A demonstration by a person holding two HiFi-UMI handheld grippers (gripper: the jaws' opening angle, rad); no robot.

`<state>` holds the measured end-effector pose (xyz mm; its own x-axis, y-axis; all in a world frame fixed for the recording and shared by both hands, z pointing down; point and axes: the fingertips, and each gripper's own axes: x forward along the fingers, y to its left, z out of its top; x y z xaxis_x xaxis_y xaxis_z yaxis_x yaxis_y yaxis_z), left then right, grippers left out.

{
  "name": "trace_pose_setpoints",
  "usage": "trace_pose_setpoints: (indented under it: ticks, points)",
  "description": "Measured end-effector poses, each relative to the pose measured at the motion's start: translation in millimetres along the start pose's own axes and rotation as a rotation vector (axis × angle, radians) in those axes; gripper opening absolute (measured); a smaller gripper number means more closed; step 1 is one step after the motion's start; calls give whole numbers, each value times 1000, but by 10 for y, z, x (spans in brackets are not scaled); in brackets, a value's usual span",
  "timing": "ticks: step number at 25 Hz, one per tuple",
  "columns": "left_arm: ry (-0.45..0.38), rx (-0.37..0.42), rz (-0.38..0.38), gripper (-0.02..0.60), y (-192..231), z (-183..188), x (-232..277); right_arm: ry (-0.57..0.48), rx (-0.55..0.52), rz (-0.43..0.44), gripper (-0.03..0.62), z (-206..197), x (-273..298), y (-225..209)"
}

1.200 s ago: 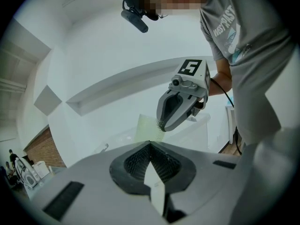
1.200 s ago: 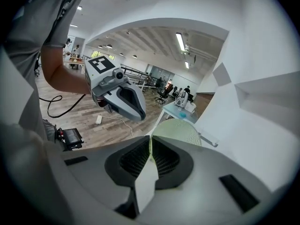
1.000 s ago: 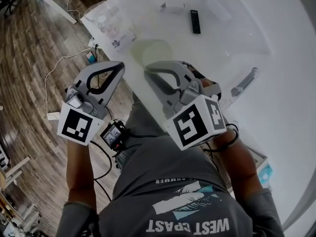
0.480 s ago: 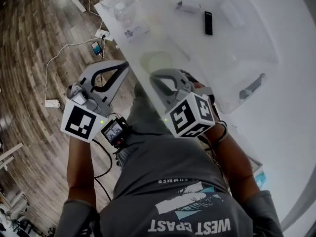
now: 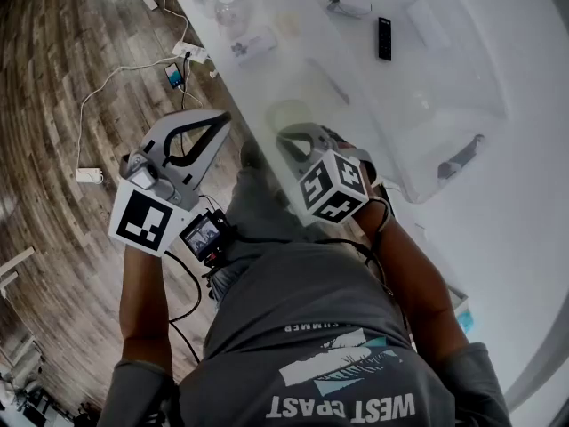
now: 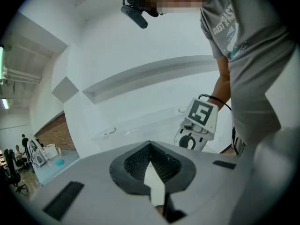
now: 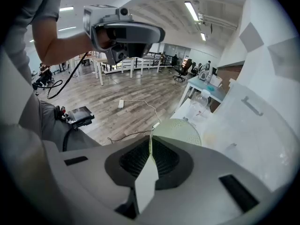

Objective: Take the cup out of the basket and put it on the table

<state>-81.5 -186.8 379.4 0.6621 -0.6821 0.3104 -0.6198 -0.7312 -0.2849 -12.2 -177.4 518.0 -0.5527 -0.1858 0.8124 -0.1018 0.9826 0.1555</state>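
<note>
Right gripper (image 5: 286, 133): closed. In the right gripper view the two jaws meet on the thin wall of the pale green cup (image 7: 180, 130), so the right gripper (image 7: 150, 142) grips the cup at its rim. Nothing else is between the jaws.

Cup position: in the head view the cup (image 5: 289, 114) sits over the strip of white worktop (image 5: 498, 238) along the edge nearest the person, just beside the outer wall of the clear basket (image 5: 418, 185). In the right gripper view it lies between the worktop edge and the basket (image 7: 253, 121), and it appears to be outside the basket. Whether its base touches the worktop cannot be told.

Left gripper (image 5: 220, 117): closed and empty. In the left gripper view the jaw tips of the left gripper (image 6: 150, 144) are together with nothing between them. In the head view it is held off the worktop, over the wooden floor (image 5: 71, 105), well apart from the cup.

Other items: a black remote (image 5: 384, 38) lies on the worktop past the cup, towards the far edge.
</note>
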Motion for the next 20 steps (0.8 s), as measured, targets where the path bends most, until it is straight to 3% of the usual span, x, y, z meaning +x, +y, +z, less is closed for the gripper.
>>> trace_pose_setpoints:
  ticks: [20]
  points:
    - [18,-67,-10,8,-106,-265,43,196,25,107,31,-628,719,47]
